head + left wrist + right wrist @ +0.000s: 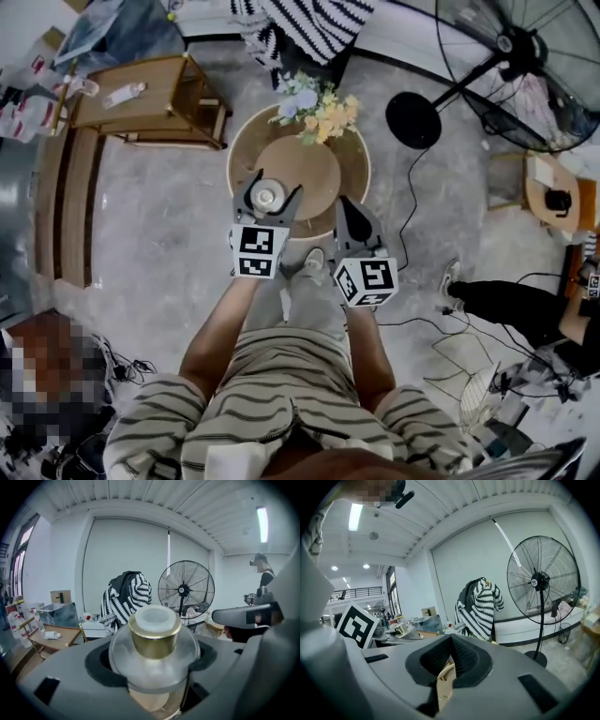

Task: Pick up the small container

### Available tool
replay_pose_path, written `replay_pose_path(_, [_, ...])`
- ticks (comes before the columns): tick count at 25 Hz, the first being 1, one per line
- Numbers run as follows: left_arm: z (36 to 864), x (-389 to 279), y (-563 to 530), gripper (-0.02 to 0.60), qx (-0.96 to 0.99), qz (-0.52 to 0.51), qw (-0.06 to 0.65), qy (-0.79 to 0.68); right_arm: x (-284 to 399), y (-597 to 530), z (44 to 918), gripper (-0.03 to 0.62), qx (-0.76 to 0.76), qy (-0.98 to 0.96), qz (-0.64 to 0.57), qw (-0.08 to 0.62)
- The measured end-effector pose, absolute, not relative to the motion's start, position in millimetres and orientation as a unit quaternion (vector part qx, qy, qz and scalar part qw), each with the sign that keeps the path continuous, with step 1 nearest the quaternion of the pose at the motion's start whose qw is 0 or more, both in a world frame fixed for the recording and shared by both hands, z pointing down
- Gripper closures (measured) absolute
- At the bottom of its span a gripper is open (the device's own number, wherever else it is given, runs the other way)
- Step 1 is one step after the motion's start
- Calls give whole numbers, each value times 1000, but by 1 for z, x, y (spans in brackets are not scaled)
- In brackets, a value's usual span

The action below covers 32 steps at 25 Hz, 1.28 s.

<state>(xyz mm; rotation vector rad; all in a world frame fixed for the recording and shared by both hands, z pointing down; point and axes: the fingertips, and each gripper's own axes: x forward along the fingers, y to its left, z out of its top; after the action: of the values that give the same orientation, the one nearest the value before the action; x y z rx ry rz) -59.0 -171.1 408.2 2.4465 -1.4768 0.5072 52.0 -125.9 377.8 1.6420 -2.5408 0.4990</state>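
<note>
The small container (266,197) is a rounded clear glass jar with a gold collar and a frosted white cap (154,620). It sits between the jaws of my left gripper (268,199), which are shut on its glass body and hold it over the near part of the round wooden table (323,202). In the left gripper view the jar fills the middle, gripped from both sides by the dark pads (101,660). My right gripper (352,217) hovers just right of it at the table's near edge, jaws shut with nothing between them (450,660).
A bunch of pale flowers (314,103) lies on the table's far side. A standing fan (511,56) with its round base (412,120) and cable is at the right. A low wooden table (141,98) stands far left. A person's legs (506,300) are at the right.
</note>
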Motion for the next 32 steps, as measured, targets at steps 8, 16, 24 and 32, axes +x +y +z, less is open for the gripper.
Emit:
replay_pose_path(8, [356, -60, -143, 250, 843, 156, 104, -504, 51, -115, 322, 585, 538, -833, 125, 23])
replay_pose_path(16, [309, -62, -122, 249, 851, 138, 91, -498, 52, -105, 283, 585, 540, -835, 105, 10])
replay_pose_path(24, [277, -63, -119, 249, 853, 113, 72, -505, 59, -106, 266, 585, 545, -834, 84, 5])
replay_pose_path(32, [264, -71, -126, 249, 847, 85, 60, -522, 56, -112, 255, 585, 536, -842, 56, 6])
